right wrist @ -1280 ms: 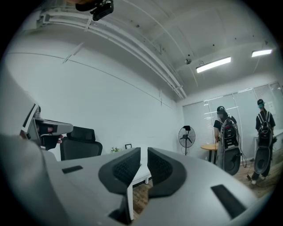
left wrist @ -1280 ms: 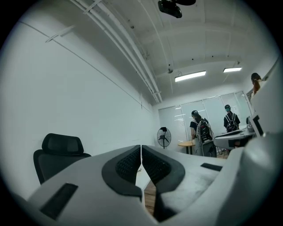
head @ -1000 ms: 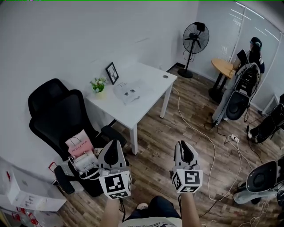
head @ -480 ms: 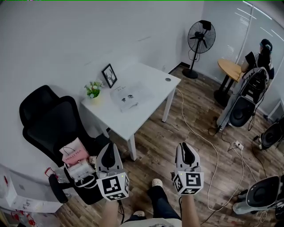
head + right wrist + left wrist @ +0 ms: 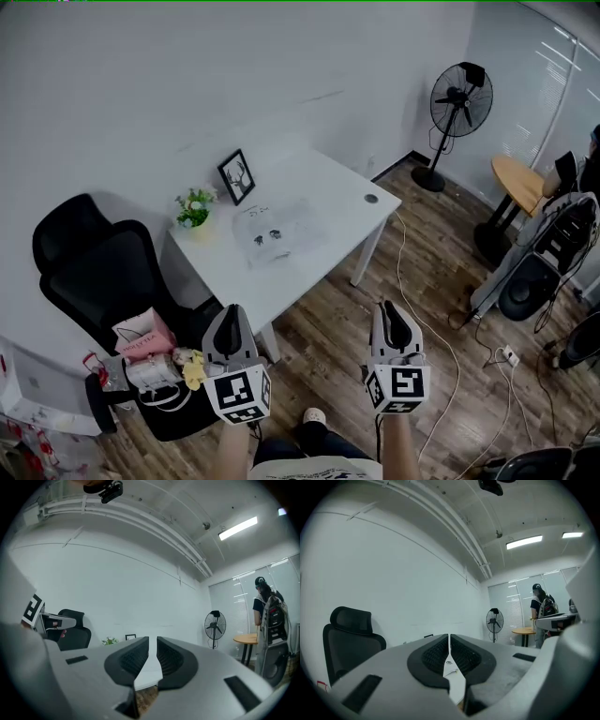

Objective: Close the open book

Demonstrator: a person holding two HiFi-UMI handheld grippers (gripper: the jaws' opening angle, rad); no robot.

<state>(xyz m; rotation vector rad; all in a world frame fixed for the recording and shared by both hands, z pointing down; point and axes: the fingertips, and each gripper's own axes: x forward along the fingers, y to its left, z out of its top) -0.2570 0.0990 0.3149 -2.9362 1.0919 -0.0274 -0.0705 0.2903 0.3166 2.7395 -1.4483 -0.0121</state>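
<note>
One open book (image 5: 272,230), one picture frame (image 5: 236,176), one potted plant (image 5: 194,206), one fan (image 5: 461,98), two hand-held grippers (image 5: 232,312) (image 5: 387,308)

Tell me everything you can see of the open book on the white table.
The open book lies flat, pages up, near the middle of the white table. Its pages look like pale paper with a few small dark marks, too small to read. It is apart from the small plant and the picture frame. Only the table touches it.
</note>
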